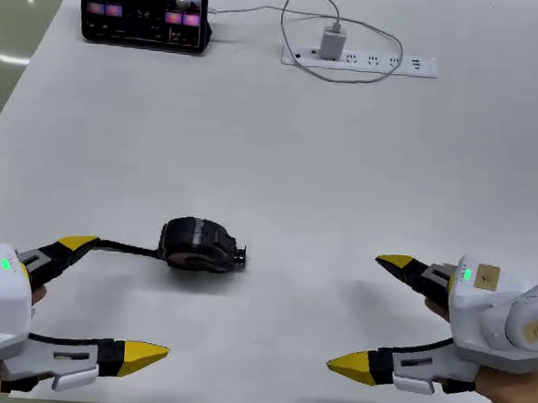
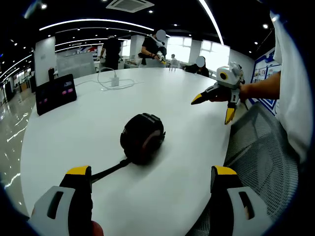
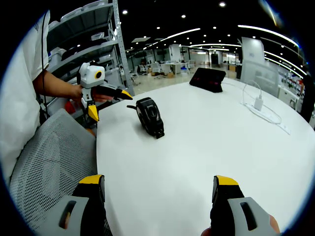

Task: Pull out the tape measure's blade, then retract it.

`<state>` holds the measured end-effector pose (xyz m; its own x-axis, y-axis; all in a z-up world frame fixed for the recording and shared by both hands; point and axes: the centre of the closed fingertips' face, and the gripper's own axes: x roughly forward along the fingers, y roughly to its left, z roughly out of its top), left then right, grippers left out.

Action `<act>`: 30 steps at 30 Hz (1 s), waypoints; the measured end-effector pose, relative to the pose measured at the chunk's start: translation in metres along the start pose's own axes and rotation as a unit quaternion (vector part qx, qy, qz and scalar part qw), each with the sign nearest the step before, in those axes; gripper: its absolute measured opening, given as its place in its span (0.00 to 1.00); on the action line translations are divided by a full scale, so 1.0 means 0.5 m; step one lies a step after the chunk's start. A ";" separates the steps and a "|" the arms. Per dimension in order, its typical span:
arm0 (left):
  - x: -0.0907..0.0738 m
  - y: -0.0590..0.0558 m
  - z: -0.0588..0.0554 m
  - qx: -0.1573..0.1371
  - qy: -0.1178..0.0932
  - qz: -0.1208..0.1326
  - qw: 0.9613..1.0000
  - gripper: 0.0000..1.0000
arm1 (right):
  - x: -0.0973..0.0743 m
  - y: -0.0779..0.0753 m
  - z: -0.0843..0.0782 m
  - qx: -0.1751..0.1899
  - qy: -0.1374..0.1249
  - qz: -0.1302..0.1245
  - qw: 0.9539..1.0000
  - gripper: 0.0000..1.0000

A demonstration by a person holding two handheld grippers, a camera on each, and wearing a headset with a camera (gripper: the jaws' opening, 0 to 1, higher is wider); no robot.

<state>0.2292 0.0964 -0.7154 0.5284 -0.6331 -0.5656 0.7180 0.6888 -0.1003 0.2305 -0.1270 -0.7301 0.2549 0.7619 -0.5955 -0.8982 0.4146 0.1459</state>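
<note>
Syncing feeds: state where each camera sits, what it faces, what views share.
Head view: headset, looking down at the tape measure on the table; left gripper and right gripper show.
Left gripper view: rides the left gripper, faces over the tape measure to the right gripper and forearm; own jaws below.
Right gripper view: mirrored, facing the left gripper.
All share the tape measure.

Matt white table (image 1: 345, 160); black rubbery tape measure (image 1: 198, 245)
</note>
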 end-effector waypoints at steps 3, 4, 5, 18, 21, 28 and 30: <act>0.000 0.000 0.001 0.000 0.000 0.000 1.000 0.99 | 0.001 -0.001 0.002 -0.001 -0.001 0.000 1.000 0.90; 0.001 -0.001 0.001 -0.001 -0.001 -0.001 1.000 0.99 | 0.001 -0.001 0.003 -0.002 -0.002 0.000 1.000 0.90; 0.001 -0.002 0.002 -0.001 -0.001 -0.002 1.000 0.99 | 0.001 -0.001 0.003 -0.002 -0.002 0.000 1.000 0.90; 0.010 -0.001 0.004 0.001 0.003 -0.009 1.000 0.99 | 0.013 -0.007 0.008 0.000 -0.011 0.002 1.000 0.84; 0.013 0.000 0.002 0.005 0.006 -0.012 1.000 0.99 | 0.021 -0.005 0.009 0.002 -0.012 0.011 1.000 0.83; 0.023 0.014 0.009 0.009 0.007 -0.015 1.000 0.98 | 0.038 -0.014 0.015 -0.003 -0.011 0.019 1.000 0.84; 0.027 0.018 0.008 0.014 0.010 -0.017 1.000 0.98 | 0.043 -0.017 0.019 -0.004 -0.013 0.021 1.000 0.84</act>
<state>0.2447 0.0925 -0.7206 0.4942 -0.6493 -0.5781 0.7479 0.6565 -0.0980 0.2470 -0.1090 -0.7366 0.2254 0.7914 -0.5682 -0.9115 0.3772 0.1639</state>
